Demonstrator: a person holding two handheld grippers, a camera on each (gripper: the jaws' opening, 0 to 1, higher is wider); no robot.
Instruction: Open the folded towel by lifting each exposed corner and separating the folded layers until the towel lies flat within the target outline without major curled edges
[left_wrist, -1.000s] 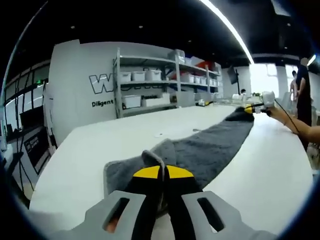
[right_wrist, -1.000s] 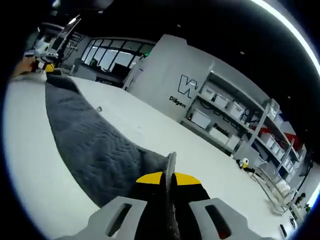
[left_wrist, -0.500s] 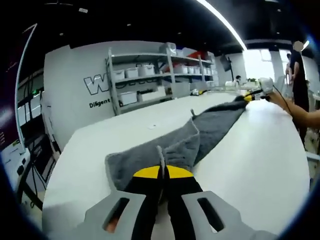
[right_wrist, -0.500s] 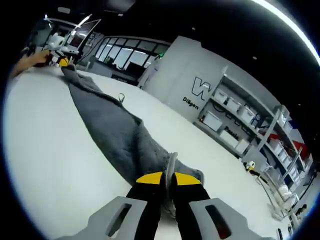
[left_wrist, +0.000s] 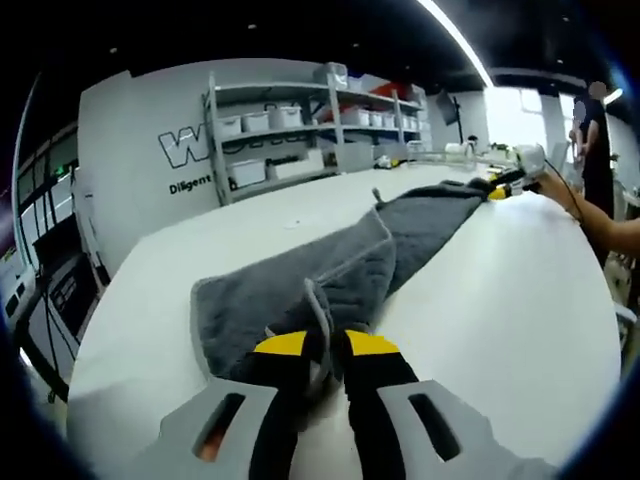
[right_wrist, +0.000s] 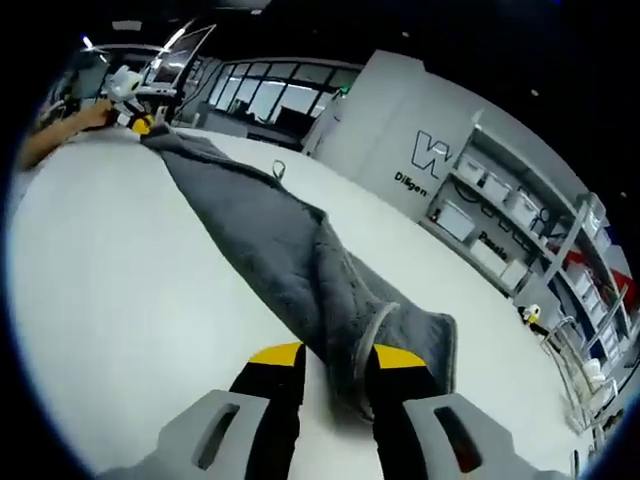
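1. Left gripper view: the left gripper (left_wrist: 320, 352) sits low over the white table (left_wrist: 520, 300); its jaws stand slightly parted with a raised fold of the grey towel (left_wrist: 330, 280) between them; whether they actually pinch the cloth cannot be told. The towel runs away from the jaws as a long band across the table; near the jaws one layer is folded back over another, and a small hanging loop (left_wrist: 378, 196) stands up at the far edge. At the far end of the band, the right gripper (left_wrist: 505, 186) meets the cloth, with a person's forearm (left_wrist: 590, 225) behind it.

2. Right gripper view: the right gripper (right_wrist: 335, 360) has its jaws clearly apart, straddling the near end of the towel (right_wrist: 270, 230); the cloth lies slack between them, and no firm grip can be confirmed. The left gripper (right_wrist: 135, 120) shows at the far end.

3. Step in hand, as judged: the towel is drawn out lengthwise but is folded along its length, so the layers are not yet separated; no target outline can be made out.

4. Next move, as judged: secure the exposed edge of the upper layer at each end; carry it sideways off the lower layer; then smooth any curled hem.
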